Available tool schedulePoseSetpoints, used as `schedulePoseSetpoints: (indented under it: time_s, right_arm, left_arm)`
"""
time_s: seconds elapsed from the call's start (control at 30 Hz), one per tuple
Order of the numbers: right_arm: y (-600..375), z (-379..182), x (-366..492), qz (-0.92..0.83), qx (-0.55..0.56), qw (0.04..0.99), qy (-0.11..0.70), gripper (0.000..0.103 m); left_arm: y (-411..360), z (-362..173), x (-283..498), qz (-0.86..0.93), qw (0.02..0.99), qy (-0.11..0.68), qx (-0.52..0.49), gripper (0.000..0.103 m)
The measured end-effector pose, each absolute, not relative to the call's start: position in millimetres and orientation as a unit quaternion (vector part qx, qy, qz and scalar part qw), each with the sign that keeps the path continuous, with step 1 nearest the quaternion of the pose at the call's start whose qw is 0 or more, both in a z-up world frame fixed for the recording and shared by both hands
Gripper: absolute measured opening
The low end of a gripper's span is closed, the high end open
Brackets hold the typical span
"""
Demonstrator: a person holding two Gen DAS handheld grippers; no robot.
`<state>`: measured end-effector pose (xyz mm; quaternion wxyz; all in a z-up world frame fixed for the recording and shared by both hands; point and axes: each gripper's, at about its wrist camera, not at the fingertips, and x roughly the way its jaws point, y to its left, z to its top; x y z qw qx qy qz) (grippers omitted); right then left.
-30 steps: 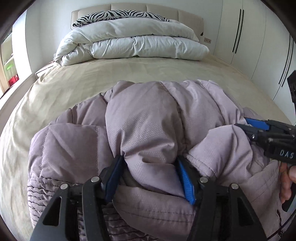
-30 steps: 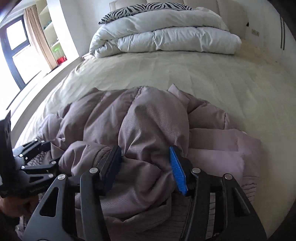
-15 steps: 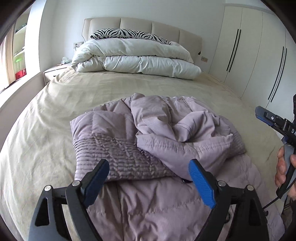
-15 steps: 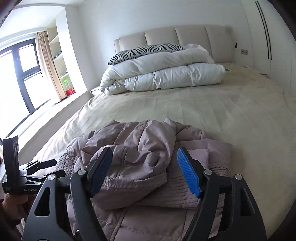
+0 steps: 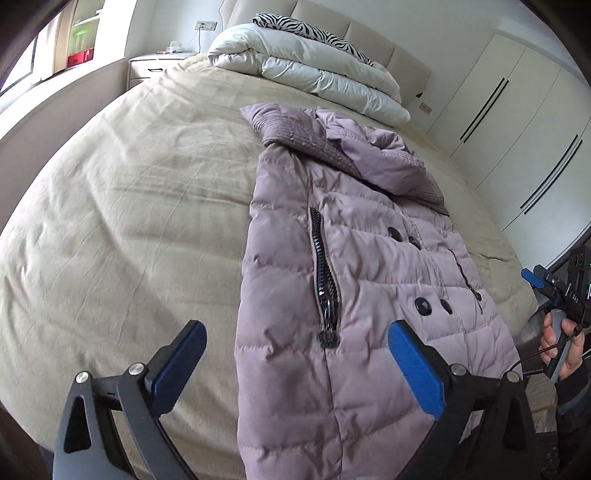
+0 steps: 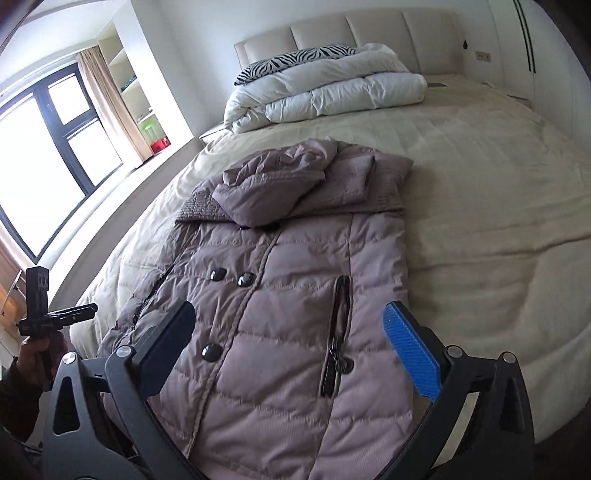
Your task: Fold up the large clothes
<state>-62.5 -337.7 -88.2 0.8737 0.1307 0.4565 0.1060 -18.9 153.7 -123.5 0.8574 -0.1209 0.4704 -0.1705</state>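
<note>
Both claws opening wide and empty above a mauve puffer coat on a beige bed.

Left claw (image 5: pixel 295 365) and right claw (image 6: pixel 288 350) hover over the coat's (image 6: pixel 280 295) lower half, touching nothing. It lies front up and lengthwise, hood (image 6: pixel 273 184) and sleeves folded in across its chest. Judged step: narrowing done; next, grip the hem and fold it toward the collar.

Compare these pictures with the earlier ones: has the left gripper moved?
Yes. The left gripper has backed away from the headboard, off the jacket's hood; jaws opening, empty.
</note>
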Motion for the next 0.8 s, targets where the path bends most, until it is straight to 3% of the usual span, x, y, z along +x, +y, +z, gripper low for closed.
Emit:
schedulePoseSetpoints:
  time_s: [0.13,0.5,0.8]
  right_arm:
    - [-365.9,-102.6,-111.3,0.096,0.186,0.851,0.482,0.103]
    - [-421.5,-153.2,-175.5,0.062,0.278,0.769,0.572,0.103]
    - [-417.6,-184.7,-190.9,0.087,0.317,0.705,0.628,0.071]
  left_arm:
    - [176.0,-138.3,-45.1,-0.168,0.833,0.498,-0.173,0.101]
    - [160.4,-176.0,-64.1,-0.193,0.780,0.571,-0.169,0.097]
    - [146.7,-192.1,-68.7,-0.203,0.766,0.589,-0.159,0.089]
